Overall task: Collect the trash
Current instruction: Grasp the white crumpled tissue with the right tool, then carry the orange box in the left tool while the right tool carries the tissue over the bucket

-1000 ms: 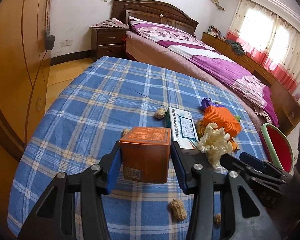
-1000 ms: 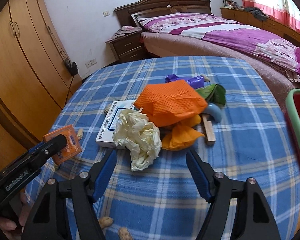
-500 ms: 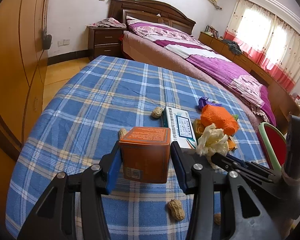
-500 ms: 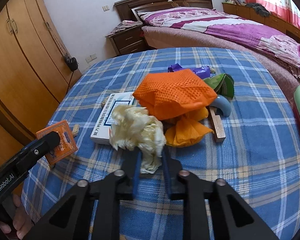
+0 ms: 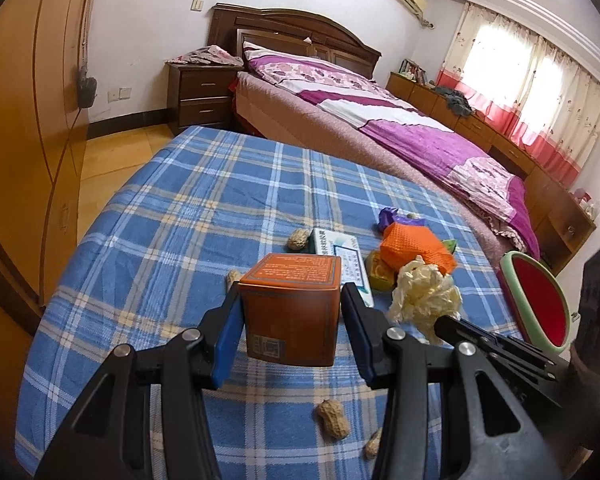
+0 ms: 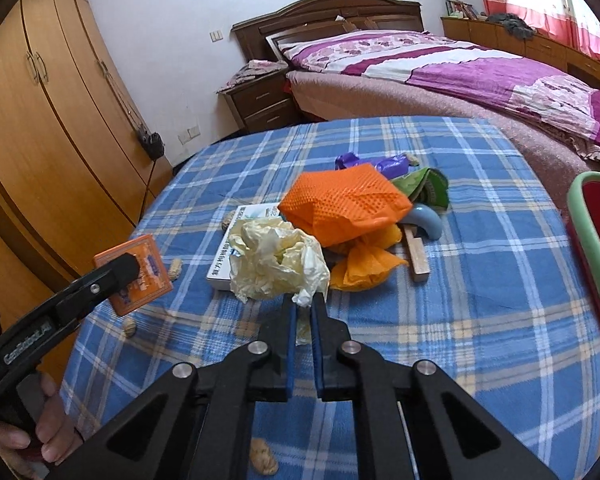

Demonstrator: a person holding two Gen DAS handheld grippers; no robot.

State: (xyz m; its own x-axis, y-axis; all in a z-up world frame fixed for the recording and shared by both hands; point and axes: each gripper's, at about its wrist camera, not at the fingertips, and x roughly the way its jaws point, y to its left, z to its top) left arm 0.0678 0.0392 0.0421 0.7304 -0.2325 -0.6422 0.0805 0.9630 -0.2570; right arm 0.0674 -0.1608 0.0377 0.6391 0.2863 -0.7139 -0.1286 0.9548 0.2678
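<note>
An orange-brown carton (image 5: 292, 312) hangs a little above the blue plaid tablecloth (image 5: 188, 240), and my left gripper (image 5: 292, 306) is shut on its two sides. In the right wrist view the same carton (image 6: 144, 272) shows at the left with a hand below it. A crumpled cream wad (image 6: 276, 260) sits over the cloth in front of the trash pile. My right gripper (image 6: 302, 308) is closing tight on the wad's lower tail, which is pinched between its blue pads. From the left wrist view the wad (image 5: 424, 296) rises off that gripper's tip (image 5: 444, 322).
Behind the wad lie a white medicine box (image 6: 224, 268), an orange mesh bag (image 6: 344, 204), a wooden block (image 6: 418, 260), a grey pipe elbow (image 6: 430, 222) and purple and green wrappers. Peanuts (image 5: 332, 424) dot the cloth. A green-rimmed red bin (image 5: 540, 304) stands at the right edge.
The right gripper's jaws went from wide open around the cream wad to pinched on its lower part, and the wad rose slightly. The left gripper kept its hold on the carton.
</note>
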